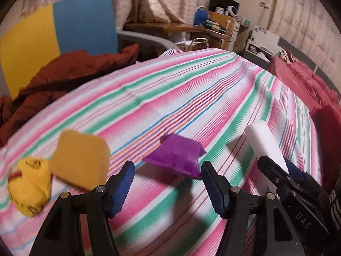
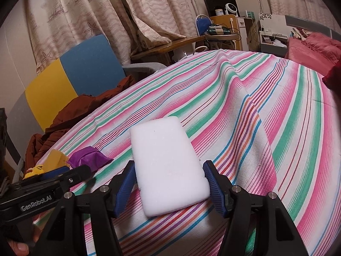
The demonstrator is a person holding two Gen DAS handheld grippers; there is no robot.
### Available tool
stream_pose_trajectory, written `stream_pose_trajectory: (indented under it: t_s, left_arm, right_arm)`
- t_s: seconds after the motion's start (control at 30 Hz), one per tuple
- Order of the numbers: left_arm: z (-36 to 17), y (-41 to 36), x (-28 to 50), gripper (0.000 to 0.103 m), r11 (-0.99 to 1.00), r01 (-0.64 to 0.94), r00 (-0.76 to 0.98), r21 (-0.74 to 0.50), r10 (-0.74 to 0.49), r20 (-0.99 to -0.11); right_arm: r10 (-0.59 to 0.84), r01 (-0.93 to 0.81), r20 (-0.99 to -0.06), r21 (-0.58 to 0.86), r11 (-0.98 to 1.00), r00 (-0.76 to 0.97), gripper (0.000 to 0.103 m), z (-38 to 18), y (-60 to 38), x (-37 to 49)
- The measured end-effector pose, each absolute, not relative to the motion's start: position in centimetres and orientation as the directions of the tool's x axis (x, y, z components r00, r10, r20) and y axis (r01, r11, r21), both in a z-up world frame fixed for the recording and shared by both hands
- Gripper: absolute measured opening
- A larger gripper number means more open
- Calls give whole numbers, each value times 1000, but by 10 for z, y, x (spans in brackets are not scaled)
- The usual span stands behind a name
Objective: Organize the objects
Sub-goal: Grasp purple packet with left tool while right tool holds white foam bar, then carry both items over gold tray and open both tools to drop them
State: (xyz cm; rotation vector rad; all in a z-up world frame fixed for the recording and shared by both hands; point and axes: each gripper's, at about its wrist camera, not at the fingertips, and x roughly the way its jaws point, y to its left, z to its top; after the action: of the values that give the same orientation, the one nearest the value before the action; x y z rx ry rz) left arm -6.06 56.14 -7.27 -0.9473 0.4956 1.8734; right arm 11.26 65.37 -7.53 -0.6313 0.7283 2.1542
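Landmark for all places: the purple pouch (image 1: 177, 156), lying on the striped cloth (image 1: 170, 98) that is covering the table; the cloth is rucking into a ridge beyond the white block.

Left gripper (image 1: 168, 183): hanging just short of the purple pouch, jaws standing wide apart; the right pad appears to be meeting the pouch's near corner, the left pad standing clear of it, so nothing is being gripped.

Right gripper (image 2: 169, 186): jaws closing about the near end of the white foam block (image 2: 168, 166); both pads are sitting against its sides, the far end reaching out over the cloth; the block lies to the right of the purple pouch and near it.

To the left of the pouch: an orange-yellow sponge (image 1: 82, 160), and further left, touching it, a yellow soft toy (image 1: 29, 189) with dark markings; both are resting on the cloth.

Handling judgement: pouch is looking soft, light and crumpled, likely sagging when lifted; best taken across its middle bulk, not by a corner flap; foam block is looking light and compressible, so a gentle squeeze across the narrow width should be enough; sponge likewise squashy.
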Motion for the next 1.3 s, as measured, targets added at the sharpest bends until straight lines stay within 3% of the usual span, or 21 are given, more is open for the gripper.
stream_pose_trajectory:
  t_s: [0.13, 0.3, 0.37, 0.47, 0.67, 0.97, 1.13, 1.3]
  left_arm:
    - [-62, 566, -59, 68, -419, -907, -243, -35, 590, -770]
    - [-78, 586, -62, 68, -394, -918, -258, 46, 504, -825]
    - [-82, 587, -64, 58, -405, -914, -254, 32, 508, -823]
    - [-86, 577, -63, 56, -419, -908, -251, -12, 566, -785]
    - [-79, 562, -49, 56, -423, -906, -299, 11, 622, -723]
    - [-64, 494, -32, 56, -553, -833, -418, -24, 656, -628]
    - [-51, 447, -1, 56, -561, -828, -465, -4, 692, -552]
    - [-49, 407, 13, 56, -586, -809, -477, -43, 697, -535]
  right_arm:
    - [503, -785, -635, 290, -547, -586, 65, -76, 653, 113]
    - [503, -785, -636, 291, -547, -586, 65, -76, 654, 112]
    - [503, -785, -635, 292, -547, -586, 65, -76, 654, 112]
    - [504, -786, -636, 289, -546, -584, 65, -76, 654, 112]
    - [505, -786, -636, 288, -546, -584, 65, -76, 654, 112]
    - [520, -791, -640, 243, -562, -566, 64, -75, 649, 109]
    - [532, -759, -600, 208, -617, -597, 64, -65, 636, 104]
    - [559, -715, -545, 112, -690, -625, 64, -49, 607, 95]
